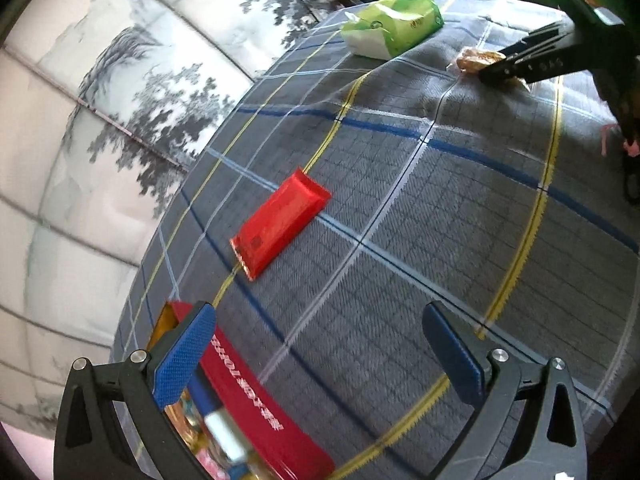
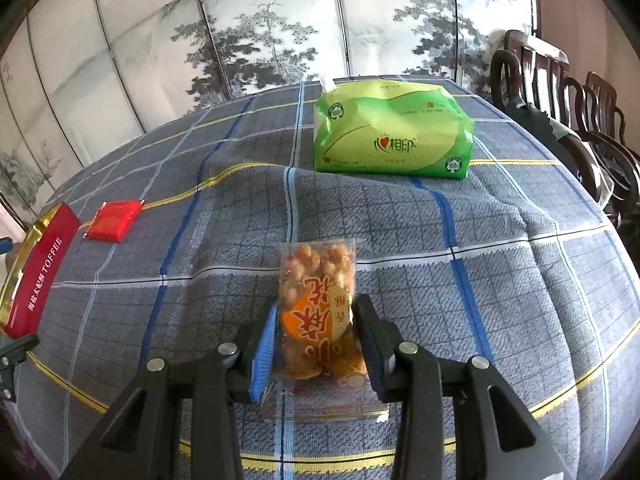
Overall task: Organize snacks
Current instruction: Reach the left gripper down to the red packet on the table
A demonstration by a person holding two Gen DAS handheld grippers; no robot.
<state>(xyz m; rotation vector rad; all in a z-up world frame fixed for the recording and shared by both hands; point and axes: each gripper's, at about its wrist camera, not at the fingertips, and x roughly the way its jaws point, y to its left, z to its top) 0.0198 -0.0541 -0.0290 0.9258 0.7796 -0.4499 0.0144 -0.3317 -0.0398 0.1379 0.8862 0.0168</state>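
My right gripper point(image 2: 318, 344) points steeply down at the table, its two blue pads pressed against the sides of a clear peanut packet point(image 2: 318, 304) with orange print. The packet lies flat on the plaid tablecloth point(image 2: 440, 280), its far half sticking out past the fingertips. My left gripper point(image 1: 320, 348) tilts down too, rolled so the table looks slanted in its view, and its jaws stand wide apart with only cloth between them. Its left finger point(image 1: 184, 356) overlaps the near end of the red toffee box point(image 1: 256, 412); I cannot tell whether it touches the box.

Counting what I see: one peanut packet, one red toffee box, one small red packet point(image 1: 280, 224), one green tissue pack point(image 2: 392, 132).

From the left gripper, the small red packet lies ahead and a little left of the jaws, just past the far end of the box and apart from it. Further off, up to the right, I can see my right gripper point(image 1: 496, 68) down on the peanut packet point(image 1: 476, 60). The tissue pack point(image 1: 394, 24) sits beyond, near the far table edge. From the right gripper, the tissue pack is straight ahead, well past the peanuts; the box point(image 2: 38, 276) and the red packet point(image 2: 114, 220) lie far left.
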